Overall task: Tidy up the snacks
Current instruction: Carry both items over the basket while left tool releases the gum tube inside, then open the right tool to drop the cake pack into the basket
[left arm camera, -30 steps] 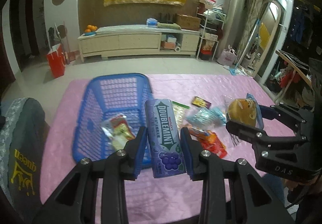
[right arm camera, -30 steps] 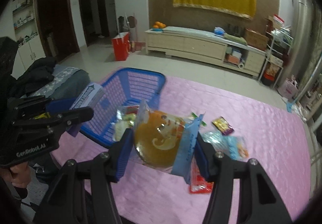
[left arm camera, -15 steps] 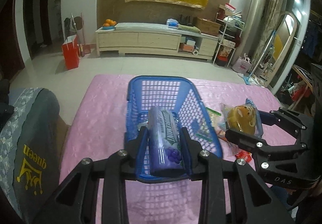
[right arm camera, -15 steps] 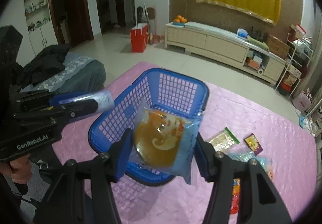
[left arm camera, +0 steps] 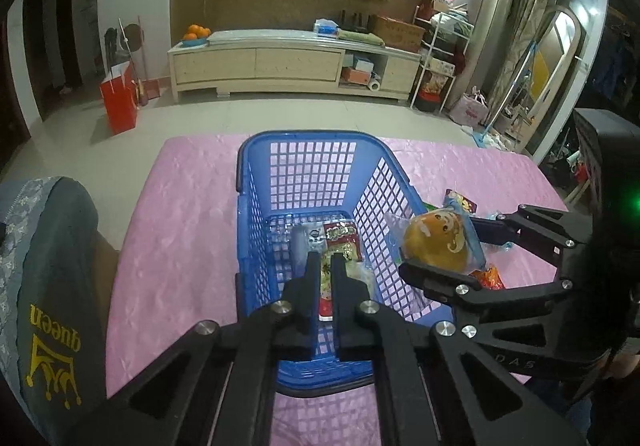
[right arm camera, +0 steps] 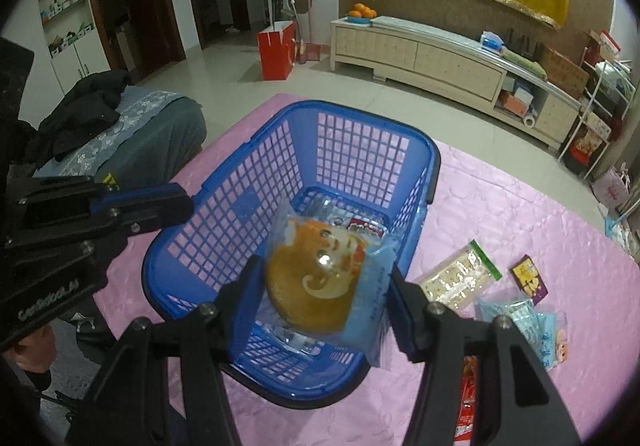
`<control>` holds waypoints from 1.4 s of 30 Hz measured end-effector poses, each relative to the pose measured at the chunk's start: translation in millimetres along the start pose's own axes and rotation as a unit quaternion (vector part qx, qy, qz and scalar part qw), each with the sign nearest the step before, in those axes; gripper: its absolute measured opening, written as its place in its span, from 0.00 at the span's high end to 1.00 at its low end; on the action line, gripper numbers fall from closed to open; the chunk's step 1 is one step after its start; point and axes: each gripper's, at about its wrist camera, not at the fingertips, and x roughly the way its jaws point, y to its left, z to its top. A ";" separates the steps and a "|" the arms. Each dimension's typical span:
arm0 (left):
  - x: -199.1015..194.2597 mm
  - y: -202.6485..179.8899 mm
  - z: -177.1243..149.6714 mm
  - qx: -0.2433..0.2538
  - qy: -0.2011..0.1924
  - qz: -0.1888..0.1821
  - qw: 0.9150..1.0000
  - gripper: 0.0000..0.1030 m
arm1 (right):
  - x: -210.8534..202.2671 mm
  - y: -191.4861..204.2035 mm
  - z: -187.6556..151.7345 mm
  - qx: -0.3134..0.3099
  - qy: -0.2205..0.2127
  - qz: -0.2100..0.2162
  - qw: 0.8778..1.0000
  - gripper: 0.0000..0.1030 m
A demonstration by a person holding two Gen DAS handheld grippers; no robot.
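A blue plastic basket (left arm camera: pixel 256 205) (right arm camera: pixel 360 133) stands on the pink tablecloth and holds a few snack packets, among them a red one (left arm camera: pixel 340 238). My left gripper (left arm camera: pixel 326 266) hangs over the basket with its fingers nearly together and nothing between them. My right gripper (right arm camera: pixel 324 286) is shut on a clear bag with a round orange bun (right arm camera: pixel 316 278) (left arm camera: pixel 436 242) and holds it above the basket's near right edge. In the right wrist view the left gripper (right arm camera: pixel 140 205) shows at the left, empty.
Loose snack packets lie on the cloth right of the basket: a green-edged cracker pack (right arm camera: pixel 456 278), a small purple packet (right arm camera: pixel 528 278), a light blue bag (right arm camera: pixel 520 318) and a red packet (right arm camera: pixel 466 402). A grey cushioned seat (left arm camera: pixel 40 266) stands left of the table.
The left gripper has let go of the Doublemint tube over the basket and its fingers have closed together. The right gripper has carried the bun bag over the basket's edge.
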 end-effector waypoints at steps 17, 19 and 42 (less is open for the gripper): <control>-1.1 11.8 -12.4 -0.011 0.013 0.030 0.999 0.42 | 15.3 12.4 0.2 -0.003 0.027 0.013 1.000 0.40; -3.3 16.4 -13.9 -0.015 0.011 0.033 0.999 0.40 | 19.5 14.6 0.6 -0.003 0.035 0.017 0.999 0.40; -29.2 25.7 -30.2 -0.043 -0.001 0.032 0.999 0.32 | -20.9 16.2 -10.6 0.014 0.018 0.010 1.000 0.19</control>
